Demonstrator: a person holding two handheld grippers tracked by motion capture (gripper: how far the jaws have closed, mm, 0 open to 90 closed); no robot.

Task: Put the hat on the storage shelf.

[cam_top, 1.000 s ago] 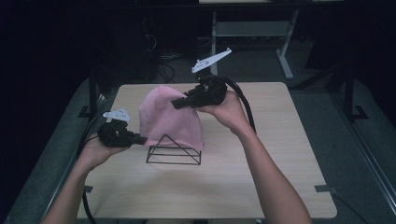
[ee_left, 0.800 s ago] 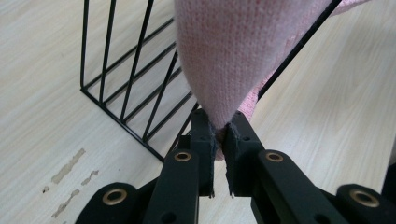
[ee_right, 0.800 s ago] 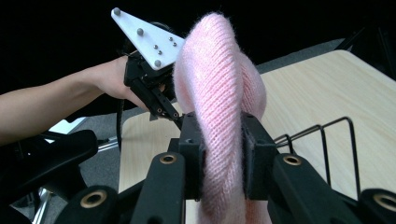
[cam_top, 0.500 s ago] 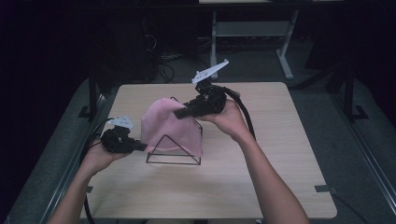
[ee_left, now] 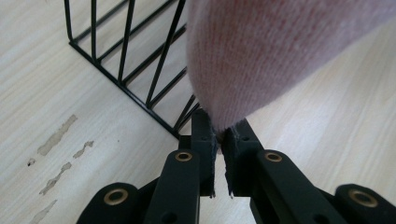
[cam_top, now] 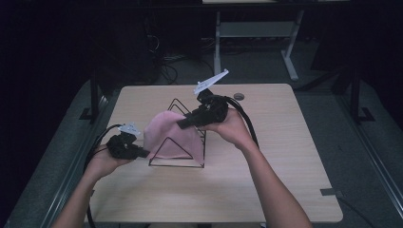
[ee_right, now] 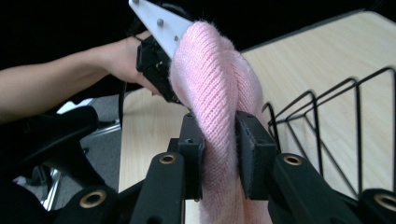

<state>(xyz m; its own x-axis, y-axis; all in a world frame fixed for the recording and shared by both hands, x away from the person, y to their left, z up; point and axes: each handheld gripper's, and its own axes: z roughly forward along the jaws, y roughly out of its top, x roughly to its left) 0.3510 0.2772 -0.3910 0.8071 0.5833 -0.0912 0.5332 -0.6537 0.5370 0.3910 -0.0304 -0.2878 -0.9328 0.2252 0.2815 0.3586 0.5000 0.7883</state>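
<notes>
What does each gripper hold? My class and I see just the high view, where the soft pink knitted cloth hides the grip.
Observer: The left gripper pinches a thin edge of the pink knitted cloth.
Operator: And the right one?
Observer: The right gripper clamps a thick bunched fold of that cloth.
Operator: Is the cloth on the black wire rack?
Observer: In the left gripper view it hangs over the rack; I cannot tell whether they touch.

No readable text, label or number anywhere.
</notes>
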